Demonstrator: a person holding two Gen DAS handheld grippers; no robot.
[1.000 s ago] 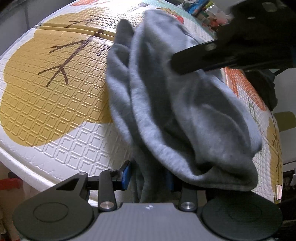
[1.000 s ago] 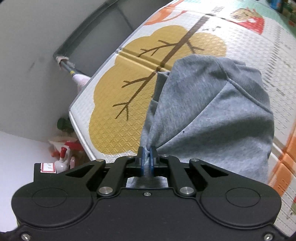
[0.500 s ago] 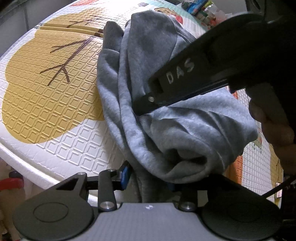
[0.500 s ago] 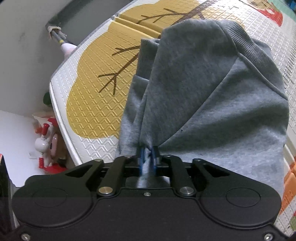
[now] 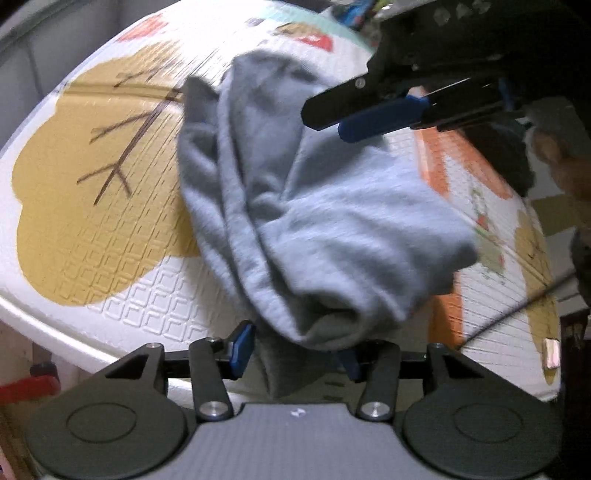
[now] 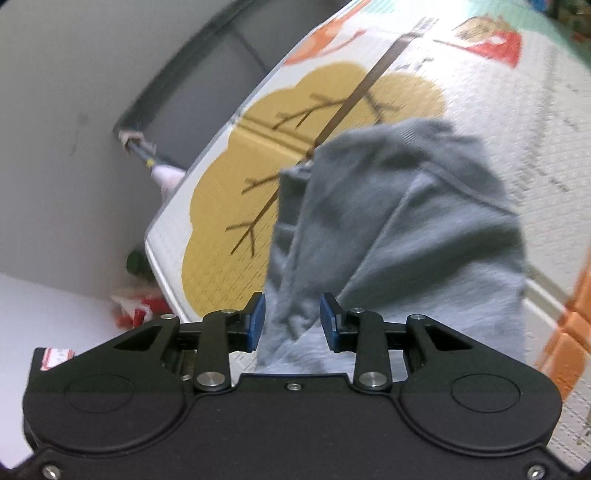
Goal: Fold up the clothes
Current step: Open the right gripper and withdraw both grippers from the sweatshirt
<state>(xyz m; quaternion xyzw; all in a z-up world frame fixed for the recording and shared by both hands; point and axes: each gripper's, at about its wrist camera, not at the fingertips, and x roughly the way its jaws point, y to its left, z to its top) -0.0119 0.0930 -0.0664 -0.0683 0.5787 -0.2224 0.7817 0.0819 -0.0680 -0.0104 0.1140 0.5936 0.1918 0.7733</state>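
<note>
As our right gripper [image 6: 291, 319] and left gripper [image 5: 295, 345] had just been opening, jaws apart, we released the bunched grey fleece garment [image 6: 406, 229] at twelve o'clock; regripping an edge seemed next.

Underfoot, a padded play mat [image 6: 480, 85] embossed with small squares, mostly white, printed with a mustard-yellow tree [image 5: 92, 206] with brown branches, plus orange patches [image 5: 436, 162] and a red-and-teal cartoon panel [image 6: 495, 40]. Beyond the mat's edge, a plain grey wall [image 6: 55, 166] and a dark-framed panel [image 6: 207, 74]. Below, red and white clutter [image 6: 136, 302], blurred. Far off, colourful items [image 5: 354, 14], too blurred to identify.
</note>
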